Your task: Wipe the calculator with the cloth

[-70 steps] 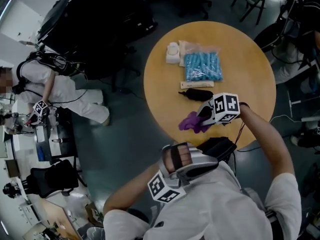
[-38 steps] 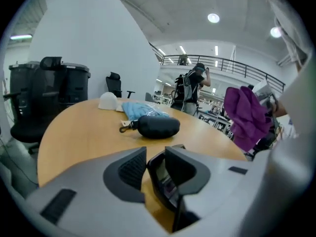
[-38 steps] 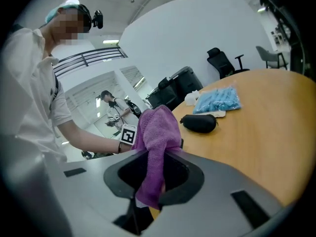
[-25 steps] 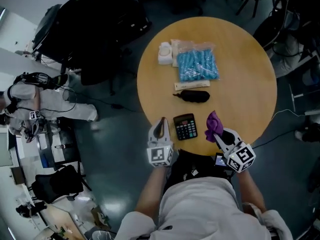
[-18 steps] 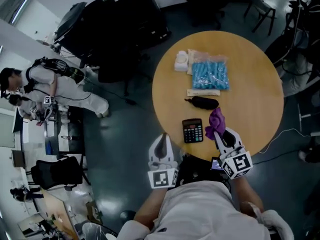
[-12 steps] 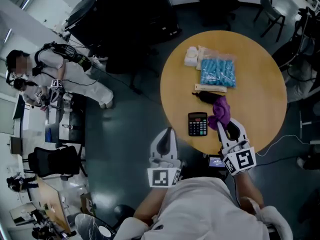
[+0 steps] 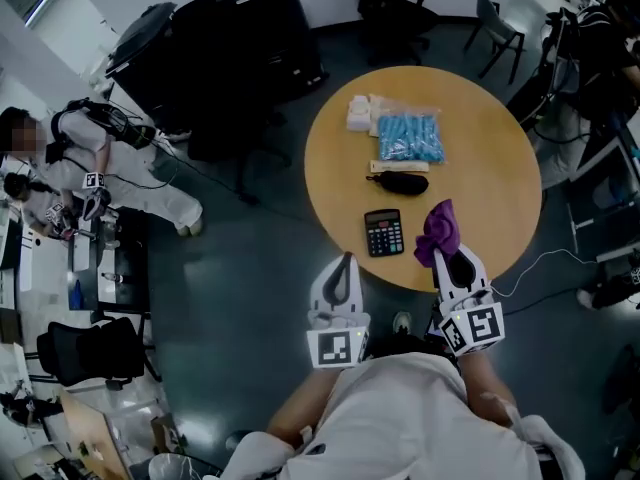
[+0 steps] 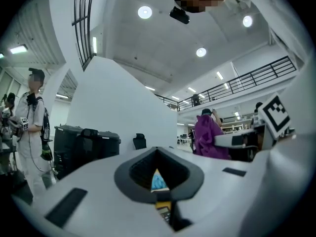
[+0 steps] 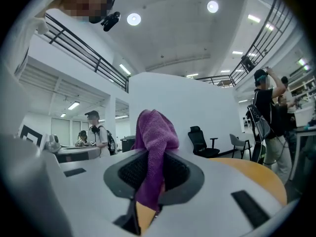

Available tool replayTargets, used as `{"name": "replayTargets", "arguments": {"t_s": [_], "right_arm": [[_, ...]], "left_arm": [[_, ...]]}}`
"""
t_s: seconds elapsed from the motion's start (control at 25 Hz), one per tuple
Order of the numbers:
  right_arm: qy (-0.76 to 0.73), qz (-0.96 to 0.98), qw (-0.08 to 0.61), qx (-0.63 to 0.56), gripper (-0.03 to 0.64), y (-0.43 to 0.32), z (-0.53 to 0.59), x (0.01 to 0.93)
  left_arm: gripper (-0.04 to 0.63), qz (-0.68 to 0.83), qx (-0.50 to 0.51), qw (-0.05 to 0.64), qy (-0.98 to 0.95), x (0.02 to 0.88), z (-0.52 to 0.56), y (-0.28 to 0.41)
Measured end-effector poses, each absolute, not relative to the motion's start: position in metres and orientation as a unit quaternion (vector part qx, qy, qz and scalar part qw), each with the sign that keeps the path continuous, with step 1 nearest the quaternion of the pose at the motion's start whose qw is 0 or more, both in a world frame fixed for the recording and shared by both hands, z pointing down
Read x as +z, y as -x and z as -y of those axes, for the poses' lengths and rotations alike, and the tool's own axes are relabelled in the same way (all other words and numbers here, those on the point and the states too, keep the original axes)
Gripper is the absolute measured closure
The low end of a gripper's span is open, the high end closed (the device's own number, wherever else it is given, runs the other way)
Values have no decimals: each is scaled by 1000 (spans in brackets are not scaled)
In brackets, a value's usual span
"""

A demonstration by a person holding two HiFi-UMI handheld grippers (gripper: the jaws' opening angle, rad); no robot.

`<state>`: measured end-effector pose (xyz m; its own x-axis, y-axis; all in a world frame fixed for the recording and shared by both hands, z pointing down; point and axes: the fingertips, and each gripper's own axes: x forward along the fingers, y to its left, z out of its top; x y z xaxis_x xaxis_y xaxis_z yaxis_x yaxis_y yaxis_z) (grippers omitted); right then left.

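- Purple terry cloth [image 7: 438, 231] clamped in right gripper [image 7: 449, 260], over round wooden table [image 7: 490, 168] edge.
- Black rectangular calculator [image 7: 384, 233] flat on table, near that edge.
- Left gripper [image 7: 344, 266] jaws together, empty, just off table.

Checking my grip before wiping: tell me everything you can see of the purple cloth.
The purple cloth looks soft and fuzzy. It is bunched, pinched between the jaws of the right gripper, a fold standing above them and a short end hanging below. In the head view it shows over the table, right of the calculator and apart from it.
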<state>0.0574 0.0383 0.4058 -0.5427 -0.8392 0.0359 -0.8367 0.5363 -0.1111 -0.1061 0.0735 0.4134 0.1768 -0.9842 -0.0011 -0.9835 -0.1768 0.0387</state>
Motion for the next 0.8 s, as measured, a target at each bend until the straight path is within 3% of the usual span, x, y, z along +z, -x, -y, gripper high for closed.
{"name": "replayTargets", "arguments": {"t_s": [0.2, 0.48, 0.8], "right_arm": [[481, -875, -4, -48, 541, -67, -63, 403], [467, -884, -5, -39, 541, -72, -70, 410], [465, -885, 8, -39, 541, -87, -62, 405]], "left_arm": [[589, 665, -45, -25, -745, 376, -101, 101], [589, 662, -5, 7, -749, 387, -106, 85], [589, 666, -2, -3, -746, 390, -106, 75]]}}
